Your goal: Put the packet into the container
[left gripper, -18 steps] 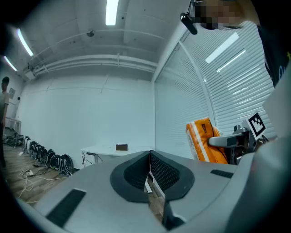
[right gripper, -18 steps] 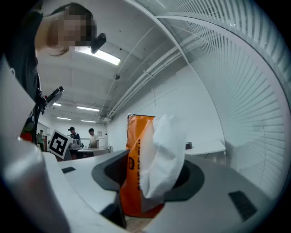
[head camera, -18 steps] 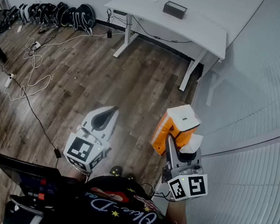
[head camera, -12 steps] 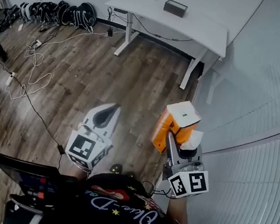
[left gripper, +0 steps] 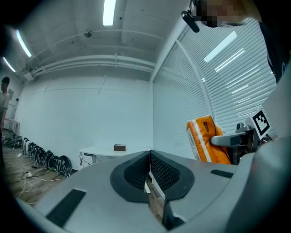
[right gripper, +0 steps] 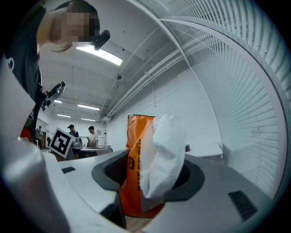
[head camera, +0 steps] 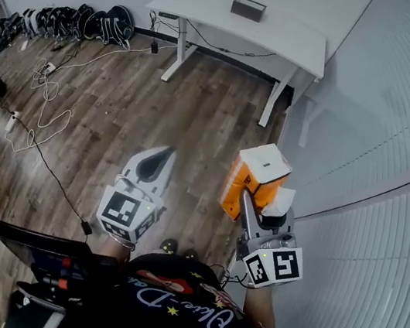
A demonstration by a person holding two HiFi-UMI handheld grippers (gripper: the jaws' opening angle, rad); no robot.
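Observation:
My right gripper (head camera: 252, 207) (right gripper: 148, 195) is shut on an orange packet (head camera: 254, 177) (right gripper: 136, 164) with a white tissue-like fold (right gripper: 163, 154) sticking out beside it; it is held in the air above the wooden floor. The same packet (left gripper: 204, 145) shows at the right of the left gripper view. My left gripper (head camera: 159, 165) (left gripper: 149, 175) is shut with nothing between its jaws, held to the left of the packet. A small dark box (head camera: 248, 7) (left gripper: 119, 147) rests on the white table far ahead; I cannot tell whether it is the container.
A white desk (head camera: 217, 8) stands against the back wall. Cables (head camera: 47, 104) trail over the wooden floor at left, and dark bags (head camera: 81, 20) line the wall. Slatted blinds (head camera: 388, 192) curve along the right. Two people (right gripper: 82, 136) stand far off in the right gripper view.
The view has shifted slightly forward; both grippers and the packet keep the same pose relative to each other.

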